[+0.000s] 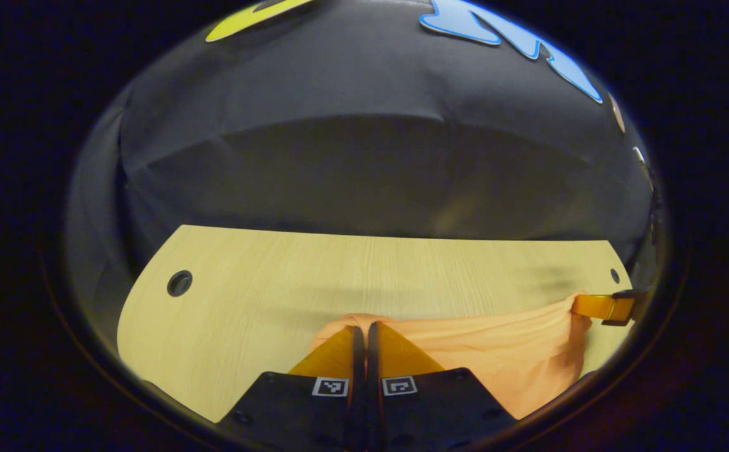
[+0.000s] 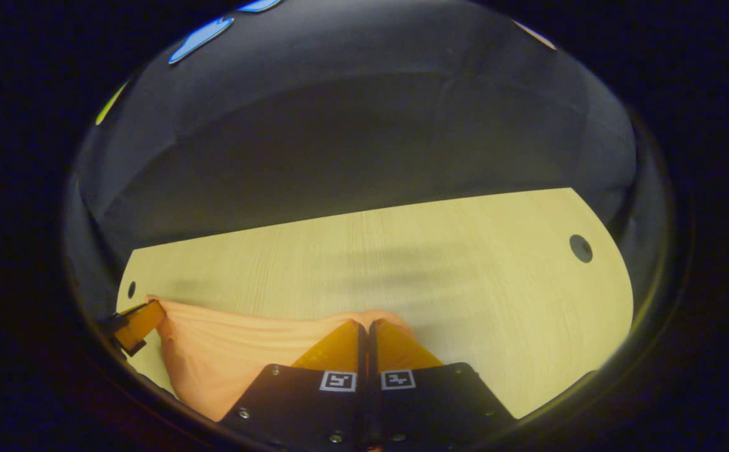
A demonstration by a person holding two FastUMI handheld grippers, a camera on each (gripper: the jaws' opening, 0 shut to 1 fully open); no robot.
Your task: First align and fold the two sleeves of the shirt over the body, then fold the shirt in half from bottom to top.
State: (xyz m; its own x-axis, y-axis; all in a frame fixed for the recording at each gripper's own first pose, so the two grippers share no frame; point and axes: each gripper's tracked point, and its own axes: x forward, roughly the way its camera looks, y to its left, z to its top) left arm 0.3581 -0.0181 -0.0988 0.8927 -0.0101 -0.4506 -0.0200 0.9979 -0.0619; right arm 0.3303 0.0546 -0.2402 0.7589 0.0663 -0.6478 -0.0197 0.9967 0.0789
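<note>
In the left gripper view, the left tool [image 1: 361, 329] is clenched on one end of an orange shirt [image 1: 496, 351], its two fingers pressed together with the fabric bunched at their tips. The shirt hangs stretched in a band above a pale wooden desk [image 1: 245, 301]. At the far end of that band, the right tool [image 1: 603, 307] grips the cloth. In the right gripper view, the right tool [image 2: 364, 326] is clamped on the shirt [image 2: 226, 351], with the left tool [image 2: 138, 323] at the other end above the desk [image 2: 465, 270].
</note>
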